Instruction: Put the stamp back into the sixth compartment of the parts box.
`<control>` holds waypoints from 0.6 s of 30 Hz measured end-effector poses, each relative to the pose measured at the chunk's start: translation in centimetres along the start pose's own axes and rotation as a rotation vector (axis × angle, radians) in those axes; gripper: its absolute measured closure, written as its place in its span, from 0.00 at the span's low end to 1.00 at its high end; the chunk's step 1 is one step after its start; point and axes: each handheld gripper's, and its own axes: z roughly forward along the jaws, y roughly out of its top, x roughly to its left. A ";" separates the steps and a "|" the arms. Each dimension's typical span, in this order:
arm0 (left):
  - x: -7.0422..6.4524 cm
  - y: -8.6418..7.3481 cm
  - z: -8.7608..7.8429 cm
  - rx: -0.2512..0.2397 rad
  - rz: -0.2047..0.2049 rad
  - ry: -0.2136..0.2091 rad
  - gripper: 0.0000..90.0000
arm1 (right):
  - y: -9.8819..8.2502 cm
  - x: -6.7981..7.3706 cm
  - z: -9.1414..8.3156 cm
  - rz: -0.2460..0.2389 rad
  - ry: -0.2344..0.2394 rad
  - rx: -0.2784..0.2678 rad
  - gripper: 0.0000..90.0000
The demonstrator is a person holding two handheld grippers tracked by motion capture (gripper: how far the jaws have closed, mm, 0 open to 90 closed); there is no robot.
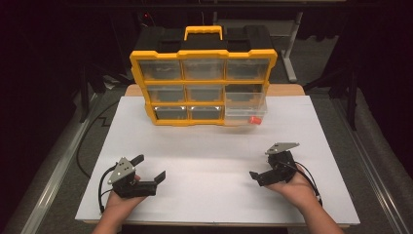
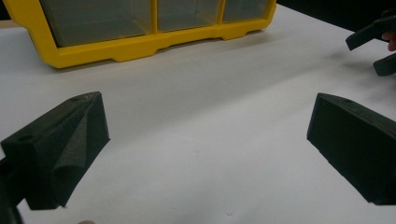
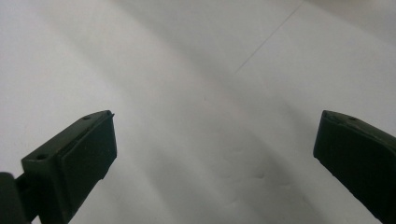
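Note:
A yellow organizer point(image 1: 203, 83) with clear drawers stands upright at the back of the white table point(image 1: 209, 161). Its bottom-right drawer point(image 1: 245, 109) is pulled out, and a small red object point(image 1: 254, 119) lies in the drawer's front right corner. My left gripper point(image 1: 152, 166) rests open at the near left, held in a hand, with nothing between its jaws. My right gripper point(image 1: 260, 168) rests open at the near right, also with nothing in it. In the left gripper view the wide-apart gripper point(image 2: 208, 126) faces the organizer's yellow base point(image 2: 140, 44). The right gripper point(image 3: 215, 140) looks down at bare white table.
A black case lies behind the organizer, under its yellow handle point(image 1: 203, 32). Table legs and dark floor surround the table. The right gripper's jaws point(image 2: 378, 46) show at the top right of the left gripper view. Bare white table lies between the grippers and the organizer.

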 end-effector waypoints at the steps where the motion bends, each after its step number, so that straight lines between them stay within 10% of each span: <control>1: 0.0 0.0 0.0 0.000 -0.001 0.000 0.00 | -0.1 0.0 0.0 0.009 -0.001 -0.021 0.00; 18: 0.6 0.0 -0.3 0.001 -0.032 0.002 0.00 | -2.0 1.3 -1.9 0.125 -0.007 -0.408 0.00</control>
